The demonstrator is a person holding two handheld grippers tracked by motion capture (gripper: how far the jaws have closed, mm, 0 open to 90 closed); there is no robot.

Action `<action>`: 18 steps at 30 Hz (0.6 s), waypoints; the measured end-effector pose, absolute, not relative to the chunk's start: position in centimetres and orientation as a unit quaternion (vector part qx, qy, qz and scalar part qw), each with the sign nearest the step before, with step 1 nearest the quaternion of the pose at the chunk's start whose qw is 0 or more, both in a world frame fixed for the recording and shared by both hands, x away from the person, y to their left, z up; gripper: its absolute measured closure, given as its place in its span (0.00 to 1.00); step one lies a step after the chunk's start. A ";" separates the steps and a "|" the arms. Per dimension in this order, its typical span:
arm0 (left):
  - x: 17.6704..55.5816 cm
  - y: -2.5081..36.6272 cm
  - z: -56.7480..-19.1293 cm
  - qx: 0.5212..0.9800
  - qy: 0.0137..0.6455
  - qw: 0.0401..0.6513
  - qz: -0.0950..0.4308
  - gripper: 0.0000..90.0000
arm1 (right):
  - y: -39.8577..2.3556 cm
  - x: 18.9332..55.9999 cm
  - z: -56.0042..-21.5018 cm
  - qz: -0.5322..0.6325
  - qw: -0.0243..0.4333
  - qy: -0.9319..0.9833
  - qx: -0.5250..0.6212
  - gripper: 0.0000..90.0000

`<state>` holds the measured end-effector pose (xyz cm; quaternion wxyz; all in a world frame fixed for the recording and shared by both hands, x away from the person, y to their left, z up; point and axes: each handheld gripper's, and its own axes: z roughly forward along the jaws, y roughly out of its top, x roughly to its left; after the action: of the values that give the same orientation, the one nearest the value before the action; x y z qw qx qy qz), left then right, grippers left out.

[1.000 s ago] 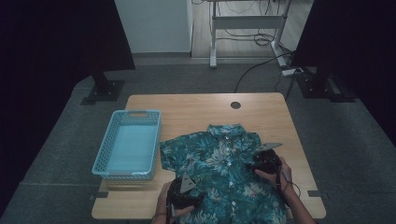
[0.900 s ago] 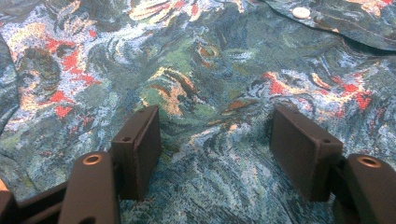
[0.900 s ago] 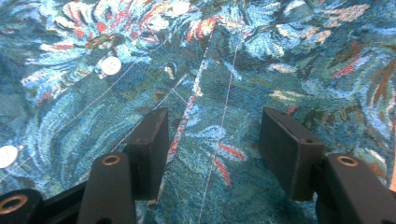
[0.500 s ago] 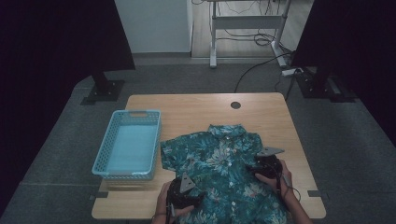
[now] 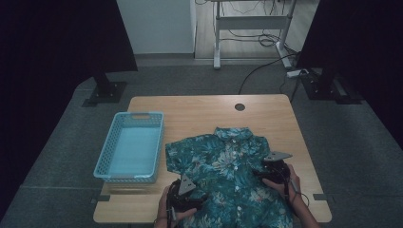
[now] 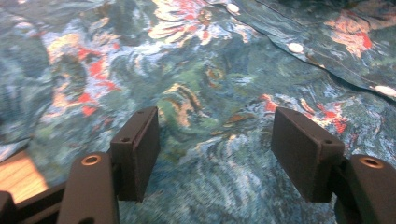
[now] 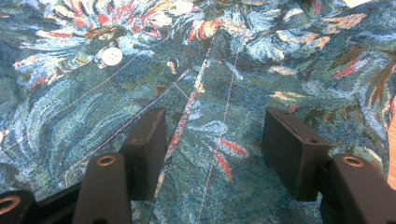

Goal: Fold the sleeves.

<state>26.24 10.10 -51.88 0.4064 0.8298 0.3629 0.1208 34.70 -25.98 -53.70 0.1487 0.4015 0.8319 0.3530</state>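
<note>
The left fingers (image 6: 135, 154) stand wide apart and hold nothing; the patterned cloth of the shirt (image 5: 228, 175) lies flat just under them and runs on between the 2 pads without being pinched. The right fingers (image 7: 292, 156) are also parted, a little less wide, with a stitched seam of the same shirt passing between them, and the pads do not press on it either.

Compared with 1 second ago, little has changed. The left gripper (image 5: 183, 197) rests at the same place on the lower left part of the shirt. The right gripper (image 5: 275, 171) has come slightly nearer to the person, along the right side of the cloth below the sleeve. The shirt itself keeps the same shape, spread face up with its buttons closed and its collar pointing away from both grippers. I judge from this that the handling of the shirt, perhaps a fold, is only at its start: both hands are placed on the cloth, but no grasp is made yet.

Further out, to the left of the left fingers, stands a light blue basket (image 5: 105, 166), just beside the left sleeve. Nothing lies in it. Shirt and basket both rest on the wooden table (image 5: 199, 111).
</note>
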 end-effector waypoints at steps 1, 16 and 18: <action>26.3 10.2 -51.9 0.829 0.367 0.405 0.121 0.36 | -26.2 34.7 -53.7 0.353 0.148 0.832 0.402 0.46; 27.0 11.3 -52.2 0.818 0.405 0.393 0.113 0.34 | -29.6 33.4 -53.9 0.362 0.155 0.814 0.427 0.46; 27.1 11.3 -52.2 0.816 0.409 0.391 0.114 0.34 | -29.9 33.2 -53.9 0.361 0.157 0.814 0.427 0.46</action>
<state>27.07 11.31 -52.22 0.3911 0.8164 0.4093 0.1143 33.25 -29.90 -53.87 0.1571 0.4274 0.8138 0.3612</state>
